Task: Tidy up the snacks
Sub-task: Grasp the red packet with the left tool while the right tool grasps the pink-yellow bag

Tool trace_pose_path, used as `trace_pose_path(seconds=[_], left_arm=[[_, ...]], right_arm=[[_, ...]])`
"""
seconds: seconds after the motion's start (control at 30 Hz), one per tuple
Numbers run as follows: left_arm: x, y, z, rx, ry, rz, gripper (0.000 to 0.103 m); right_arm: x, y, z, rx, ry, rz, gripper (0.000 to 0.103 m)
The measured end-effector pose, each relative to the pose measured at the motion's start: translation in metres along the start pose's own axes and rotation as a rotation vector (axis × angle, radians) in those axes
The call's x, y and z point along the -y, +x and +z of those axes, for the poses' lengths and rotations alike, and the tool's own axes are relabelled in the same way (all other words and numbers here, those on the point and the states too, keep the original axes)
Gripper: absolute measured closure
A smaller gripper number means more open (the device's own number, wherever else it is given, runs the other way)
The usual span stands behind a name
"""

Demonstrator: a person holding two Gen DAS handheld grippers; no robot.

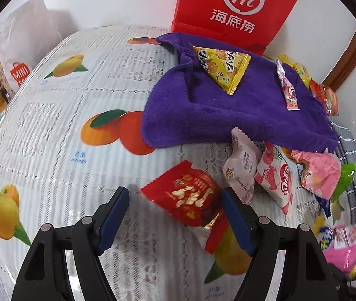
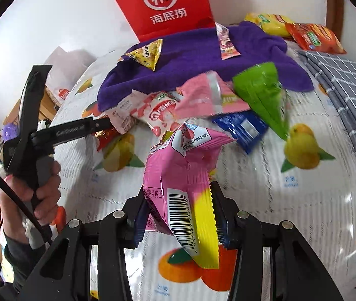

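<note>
Fruit-print tablecloth [image 1: 52, 138] covers the whole table, oranges and mangoes all over it, with a white wall behind. Up at 12 o'clock a red Hi paper bag [image 1: 235, 7] stands against that wall, and a purple towel [image 1: 215, 110] lies bunched right in front of it. On the towel there's a yellow triangular snack pack [image 1: 225, 67] and a thin pink stick pack [image 1: 288, 92], well apart from each other. Over the left wrist view, the left gripper [image 1: 175, 215] has its jaws spread wide, and a red snack packet [image 1: 190, 195] sits on the cloth between them, its right end touching the right-hand finger while the other finger stands clear of it. At about 2 o'clock from that packet is a loose heap of pink and white snack bags [image 1: 278, 173] just beside the towel's edge. The right gripper [image 2: 180, 215] is pinching a pink and yellow snack bag [image 2: 183, 175] by its lower end, barcode facing the camera, lifted above the cloth. Past it at 12 to 1 o'clock lie a green bag [image 2: 263, 92] and a blue packet [image 2: 243, 128]. A grey checked cloth [image 2: 348, 87] lies at 3 o'clock.
</note>
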State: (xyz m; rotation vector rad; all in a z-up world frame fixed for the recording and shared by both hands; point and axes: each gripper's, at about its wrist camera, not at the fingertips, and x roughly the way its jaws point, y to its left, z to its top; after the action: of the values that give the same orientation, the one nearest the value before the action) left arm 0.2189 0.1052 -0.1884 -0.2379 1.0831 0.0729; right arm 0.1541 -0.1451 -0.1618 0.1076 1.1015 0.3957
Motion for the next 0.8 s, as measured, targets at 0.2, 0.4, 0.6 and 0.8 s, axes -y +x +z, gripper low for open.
trace_pose_path(seconds=[0.2,0.4,0.6,0.8], left_arm=[[0.019,0.004,-0.010,0.013,0.080,0.087,0.024],[0.011,-0.009,-0.021,0.076,0.086,0.077,0.056],[0.001,-0.015,-0.020,0.066,0.056,-0.020,0.061],[0.002,-0.031,-0.027,0.082,0.053,-0.044,0.061]], right_arm=[[0.003,0.003,-0.004,-0.009,0.002,0.021,0.058],[0.010,0.003,-0.006,-0.004,0.020,0.040,0.058],[0.013,-0.003,-0.010,0.007,0.026,0.033,0.058],[0.017,-0.014,-0.013,0.024,0.035,0.016,0.058]])
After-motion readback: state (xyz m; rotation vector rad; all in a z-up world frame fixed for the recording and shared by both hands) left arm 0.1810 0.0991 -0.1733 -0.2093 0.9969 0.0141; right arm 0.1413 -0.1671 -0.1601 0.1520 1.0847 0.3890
